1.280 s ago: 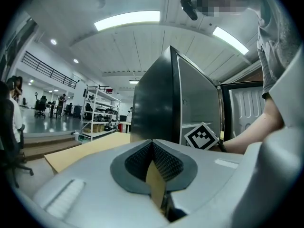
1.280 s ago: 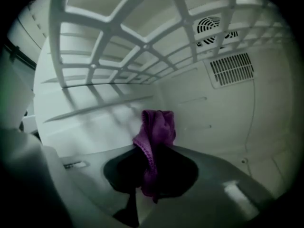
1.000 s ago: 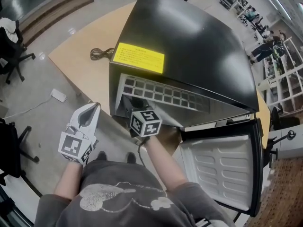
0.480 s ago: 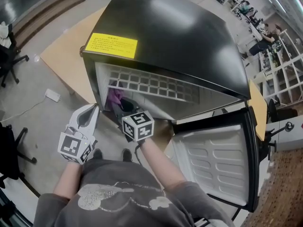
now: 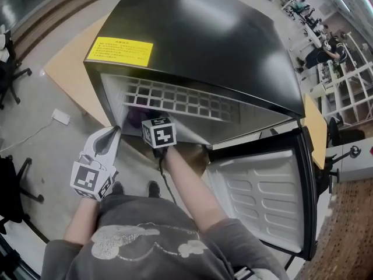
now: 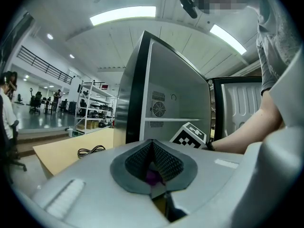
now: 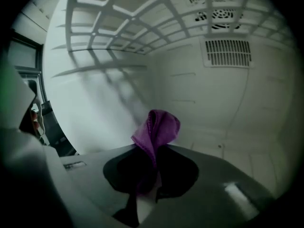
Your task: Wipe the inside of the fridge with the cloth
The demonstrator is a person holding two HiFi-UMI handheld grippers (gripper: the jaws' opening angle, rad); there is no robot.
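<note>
The black fridge [image 5: 204, 34] stands on a wooden platform with its door [image 5: 262, 197] swung open to the right. My right gripper [image 7: 153, 172] reaches into the fridge's left side under the white wire shelf [image 7: 118, 23]. It is shut on a purple cloth [image 7: 156, 127], which sticks up from the jaws in front of the white back wall. In the head view only its marker cube [image 5: 159, 132] shows at the opening. My left gripper [image 5: 111, 136] hangs outside, to the left of the opening. It is shut and holds nothing.
Vent grilles [image 7: 228, 51] sit high on the fridge's back wall. A yellow label [image 5: 119, 51] is on the fridge top. A coiled black cable [image 6: 90, 151] lies on the platform left of the fridge. A power strip [image 5: 60, 117] lies on the floor.
My right gripper has pushed deeper into the fridge with the cloth, so the cloth is now mostly hidden in the head view. The left gripper has stayed in place.
</note>
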